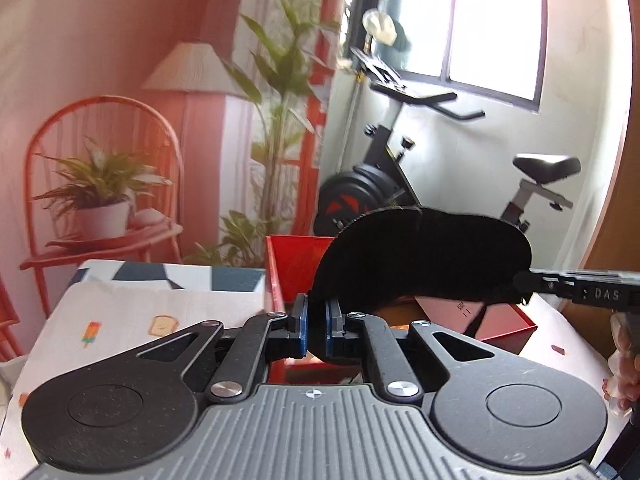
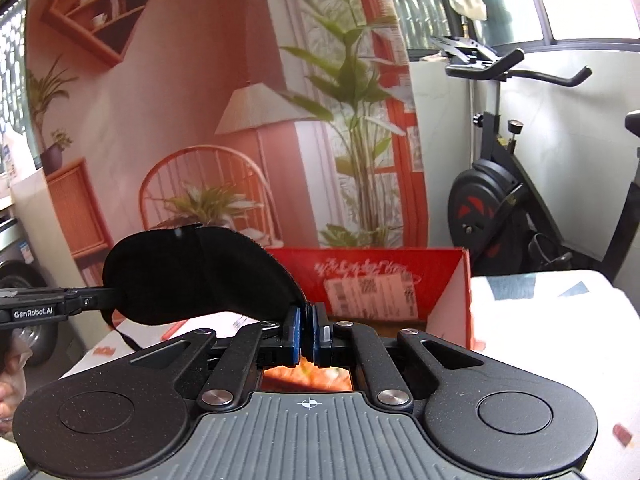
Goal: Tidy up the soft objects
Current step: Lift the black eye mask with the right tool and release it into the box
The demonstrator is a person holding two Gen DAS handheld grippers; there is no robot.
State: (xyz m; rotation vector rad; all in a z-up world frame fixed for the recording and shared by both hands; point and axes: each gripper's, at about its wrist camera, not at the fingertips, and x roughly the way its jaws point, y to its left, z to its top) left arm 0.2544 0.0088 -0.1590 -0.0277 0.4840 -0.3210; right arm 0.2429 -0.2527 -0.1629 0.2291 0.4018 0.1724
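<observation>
Overhead, both grippers pinch black eye mask [image 1: 424, 256] above red box [image 1: 294, 268].

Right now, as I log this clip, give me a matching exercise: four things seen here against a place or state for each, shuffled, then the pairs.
Things:
1. black eye mask
2. red box
3. exercise bike
4. left gripper

Places or states:
A. standing by the window
B. held up at both ends
C. open, under the mask
D. shut on one end of the mask

Pairs: 1-B, 2-C, 3-A, 4-D
</observation>
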